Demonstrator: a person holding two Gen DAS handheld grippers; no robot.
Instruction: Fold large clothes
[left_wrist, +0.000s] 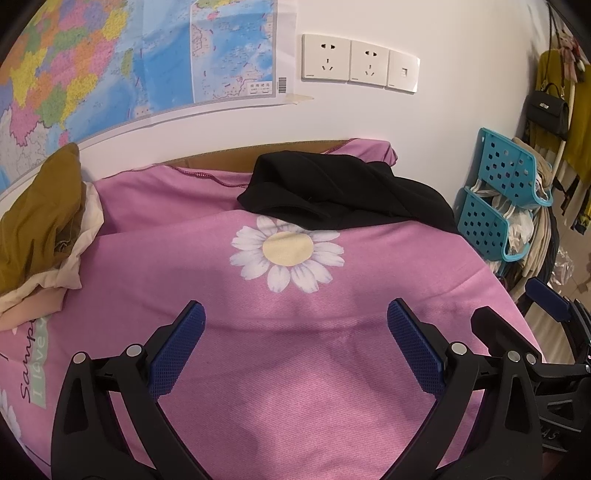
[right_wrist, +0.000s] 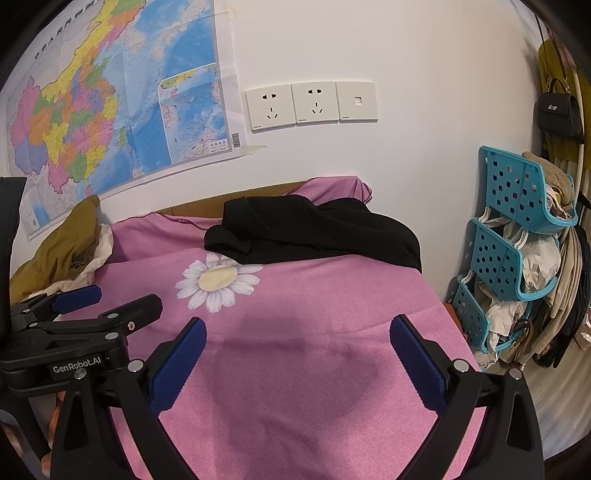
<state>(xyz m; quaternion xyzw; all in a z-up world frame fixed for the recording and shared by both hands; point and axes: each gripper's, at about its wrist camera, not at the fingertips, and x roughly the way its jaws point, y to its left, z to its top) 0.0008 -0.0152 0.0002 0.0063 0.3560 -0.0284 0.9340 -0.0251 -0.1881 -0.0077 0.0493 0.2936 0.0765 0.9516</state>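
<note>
1. Two grippers hover side by side over the pink cloth, and both are spread wide with nothing between the blue pads: the left gripper and the right gripper each look forward across it.
2. The task's garment, a black garment, lies crumpled ahead of both grippers, at the far end of the cloth near the wall, just beyond the printed daisy. Neither gripper touches it.
3. Forward and to the left of the left gripper sits a heap of mustard and cream clothes; to the right of the right gripper stand stacked blue baskets.
4. Likely risk: the black fabric is bunched with overlapping folds, so a pinch could catch several layers at once and lift a lump instead of one edge.
5. A low approach could pinch the pink cloth as well and drag it, shifting the work surface.
6. The grippers sit close together; the right one shows at the edge of the left view, so reaching for the same spot could knock them together.
7. Dark cloth hides seams, so a wrong corner may be chosen.
</note>
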